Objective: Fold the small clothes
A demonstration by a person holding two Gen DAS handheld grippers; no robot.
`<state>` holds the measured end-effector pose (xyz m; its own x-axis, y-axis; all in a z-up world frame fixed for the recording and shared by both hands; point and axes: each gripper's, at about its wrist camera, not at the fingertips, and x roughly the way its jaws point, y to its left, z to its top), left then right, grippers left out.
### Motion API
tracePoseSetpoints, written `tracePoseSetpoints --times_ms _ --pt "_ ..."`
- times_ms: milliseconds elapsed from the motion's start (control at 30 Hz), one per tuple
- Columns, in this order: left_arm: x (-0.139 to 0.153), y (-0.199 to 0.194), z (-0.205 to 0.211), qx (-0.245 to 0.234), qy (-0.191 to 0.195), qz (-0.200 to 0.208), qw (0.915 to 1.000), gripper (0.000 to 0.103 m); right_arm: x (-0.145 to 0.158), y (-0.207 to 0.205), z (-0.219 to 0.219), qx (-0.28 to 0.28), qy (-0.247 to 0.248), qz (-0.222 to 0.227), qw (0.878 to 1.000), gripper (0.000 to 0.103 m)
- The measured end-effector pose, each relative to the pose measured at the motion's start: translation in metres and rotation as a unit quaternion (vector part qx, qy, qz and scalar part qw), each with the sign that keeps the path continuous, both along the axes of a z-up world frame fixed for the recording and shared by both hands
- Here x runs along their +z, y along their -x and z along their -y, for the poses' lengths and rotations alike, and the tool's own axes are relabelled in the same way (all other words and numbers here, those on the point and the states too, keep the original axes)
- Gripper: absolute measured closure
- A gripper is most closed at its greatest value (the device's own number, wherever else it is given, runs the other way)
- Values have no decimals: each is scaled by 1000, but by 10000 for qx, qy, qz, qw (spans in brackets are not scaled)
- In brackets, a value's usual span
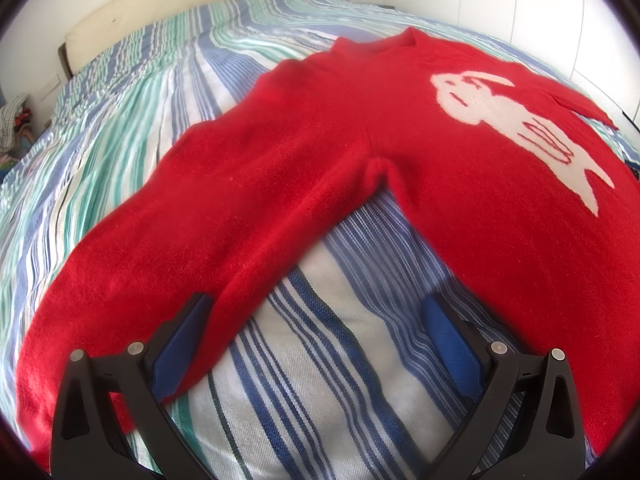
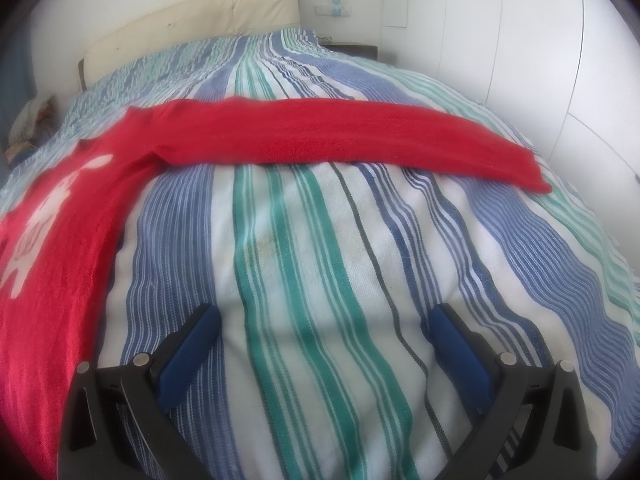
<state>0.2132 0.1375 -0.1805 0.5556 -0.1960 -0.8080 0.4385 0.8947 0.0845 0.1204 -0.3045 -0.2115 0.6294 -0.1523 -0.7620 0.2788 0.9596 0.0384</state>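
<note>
A small red sweater (image 1: 320, 152) with a white figure (image 1: 508, 120) on its front lies spread flat on a striped bedspread (image 1: 328, 380). In the left wrist view its left sleeve (image 1: 152, 272) runs down to my left gripper (image 1: 316, 312), which is open and empty, with the left finger (image 1: 180, 340) over the sleeve's edge. In the right wrist view the other sleeve (image 2: 360, 140) stretches out across the bed and the body (image 2: 52, 232) lies at the left. My right gripper (image 2: 324, 324) is open and empty over bare bedspread (image 2: 304, 260), short of the sleeve.
A cream padded headboard (image 2: 192, 20) stands at the far end of the bed. White wardrobe doors (image 2: 540, 40) line the right side. A nightstand (image 2: 352, 49) sits beside the headboard. A pile of things (image 1: 14, 124) lies at the far left.
</note>
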Motion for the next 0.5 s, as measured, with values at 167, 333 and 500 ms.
tracePoseSetpoints --times_ms 167,333,500 --pt "0 0 0 1 -1 0 10000 0 0 2 1 4 -15 11 10000 0" --pt "0 -1 0 7 7 4 10000 0 0 3 0 3 -19 16 10000 0" --pt "0 1 5 98 -64 65 9999 0 0 3 0 3 -14 15 10000 0"
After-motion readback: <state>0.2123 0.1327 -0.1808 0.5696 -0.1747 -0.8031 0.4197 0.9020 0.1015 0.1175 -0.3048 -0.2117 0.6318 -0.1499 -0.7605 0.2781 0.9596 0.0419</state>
